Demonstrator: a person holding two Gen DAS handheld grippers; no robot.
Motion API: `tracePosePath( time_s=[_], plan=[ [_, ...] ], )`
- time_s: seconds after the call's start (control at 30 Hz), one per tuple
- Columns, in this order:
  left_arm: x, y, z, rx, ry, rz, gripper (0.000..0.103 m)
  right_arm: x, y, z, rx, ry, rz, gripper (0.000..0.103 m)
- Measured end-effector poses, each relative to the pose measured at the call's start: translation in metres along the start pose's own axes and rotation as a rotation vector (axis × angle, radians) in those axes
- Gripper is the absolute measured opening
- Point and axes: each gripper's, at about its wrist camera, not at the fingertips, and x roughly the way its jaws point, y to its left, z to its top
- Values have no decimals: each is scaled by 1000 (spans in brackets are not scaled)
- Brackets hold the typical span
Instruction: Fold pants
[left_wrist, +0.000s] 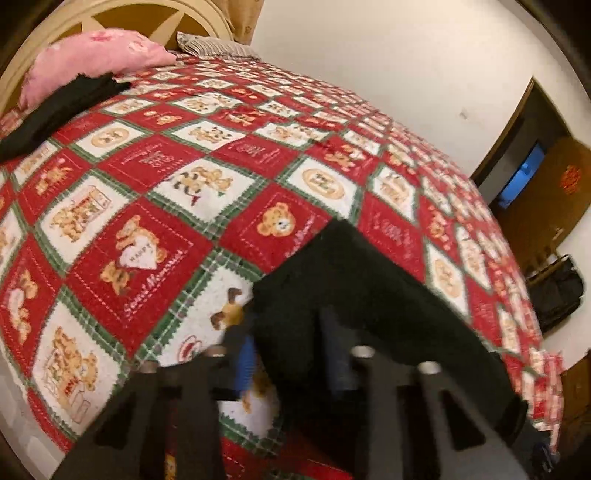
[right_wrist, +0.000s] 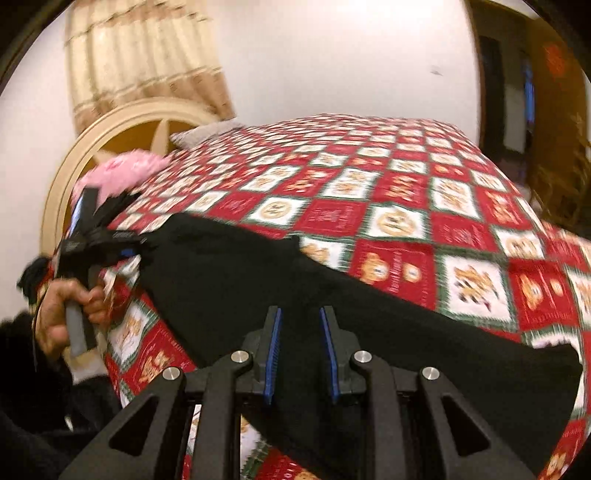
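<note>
Black pants (right_wrist: 258, 280) stretched across the quilted bed (right_wrist: 406, 192).
The left hand-held gripper (left_wrist: 291, 354) and the right hand-held gripper (right_wrist: 300, 354) each pinch the pants' fabric.

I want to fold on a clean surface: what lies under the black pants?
The pants lie on a red teddy-bear quilt covering the bed. Quilt squares show all around them; the part beneath the cloth is hidden, so anything lying there cannot be seen.

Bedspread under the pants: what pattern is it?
Red and white squares with teddy bears, green plaid borders, on the bedspread; clearest in the left wrist view.
</note>
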Motion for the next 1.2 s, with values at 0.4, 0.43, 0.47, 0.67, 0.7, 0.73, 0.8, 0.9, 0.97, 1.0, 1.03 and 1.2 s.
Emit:
tracePosePath(
  time_s=[0.4, 0.43, 0.47, 0.67, 0.7, 0.73, 0.8, 0.9, 0.97, 1.0, 1.03, 1.2],
  plan=[
    [-67, -92, 1, 265, -155, -143, 20, -54, -101, -8, 383, -108, -80, 23],
    [-76, -110, -3, 308, -164, -187, 20, -60, -107, -9, 394, -118, -93, 23],
    [-85, -127, -10, 358, -171, -233, 20, -70, -114, -10, 408, -134, -113, 23],
    [-121, -236, -87, 697, -158, -525, 20, -114, -140, -24, 462, -202, -208, 23],
    [-124, -251, -103, 750, -151, -564, 20, -120, -144, -28, 472, -207, -219, 23],
    [-125, -262, -116, 793, -138, -599, 20, -127, -148, -33, 485, -212, -237, 23],
    [-125, -283, -146, 880, -107, -664, 20, -135, -154, -42, 502, -217, -260, 23],
    [-115, -304, -184, 994, -80, -671, 20, -145, -161, -53, 523, -216, -283, 23],
    [-105, -309, -205, 1050, -47, -684, 20, -147, -164, -58, 531, -213, -293, 23],
    [-99, -310, -215, 1083, -24, -689, 20, -146, -165, -59, 536, -210, -293, 23],
    [-92, -310, -223, 1120, 10, -693, 20, -145, -166, -60, 539, -208, -291, 23],
    [-90, -310, -238, 1231, 131, -715, 30, -143, -162, -54, 526, -204, -271, 23]
  ],
)
